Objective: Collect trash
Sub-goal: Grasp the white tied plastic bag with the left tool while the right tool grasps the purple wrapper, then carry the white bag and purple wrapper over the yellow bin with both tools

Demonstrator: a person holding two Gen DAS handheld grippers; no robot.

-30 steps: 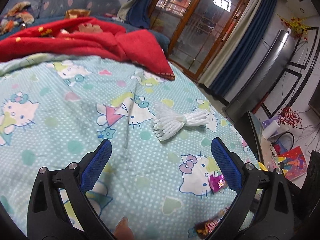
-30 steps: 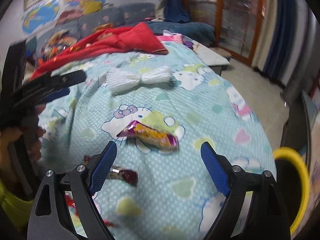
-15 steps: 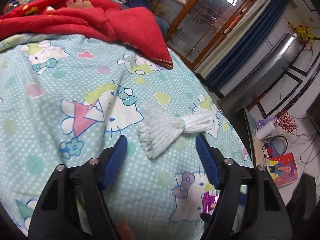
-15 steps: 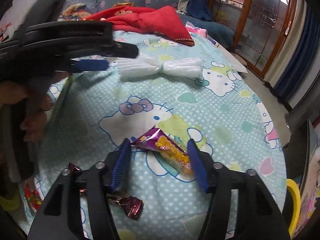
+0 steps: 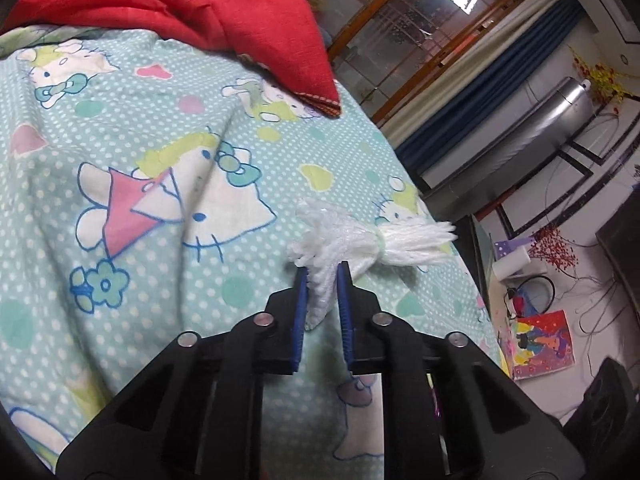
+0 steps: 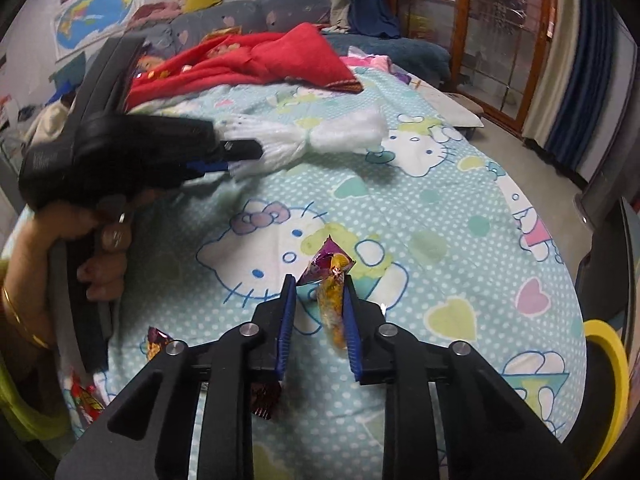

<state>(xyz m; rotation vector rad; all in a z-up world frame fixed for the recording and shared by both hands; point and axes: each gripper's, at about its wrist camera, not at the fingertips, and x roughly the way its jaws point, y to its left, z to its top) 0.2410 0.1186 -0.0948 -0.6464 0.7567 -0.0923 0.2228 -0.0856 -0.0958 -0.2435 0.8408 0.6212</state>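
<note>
A white foam-net bundle (image 5: 360, 240) tied in the middle lies on the cartoon-cat bedsheet (image 5: 100, 280). My left gripper (image 5: 322, 270) is closing on its near end, and the blue pads squeeze the strands. The right wrist view shows that bundle (image 6: 320, 140) with the left gripper (image 6: 244, 158) on it, held by a person's hand (image 6: 100, 248). A purple and yellow snack wrapper (image 6: 332, 268) stands pinched between the closing jaws of my right gripper (image 6: 318, 280).
More wrappers lie near the bed's near edge: a purple one (image 6: 156, 340), a dark one (image 6: 266, 400) and a red one (image 6: 86, 396). A yellow rim (image 6: 608, 352) shows at the right. A red blanket (image 5: 200, 12) covers the far end of the bed.
Both grippers went from wide open to closed. The left one moved forward and down onto the white bundle; the right one sank onto the snack wrapper, which now stands on edge.
</note>
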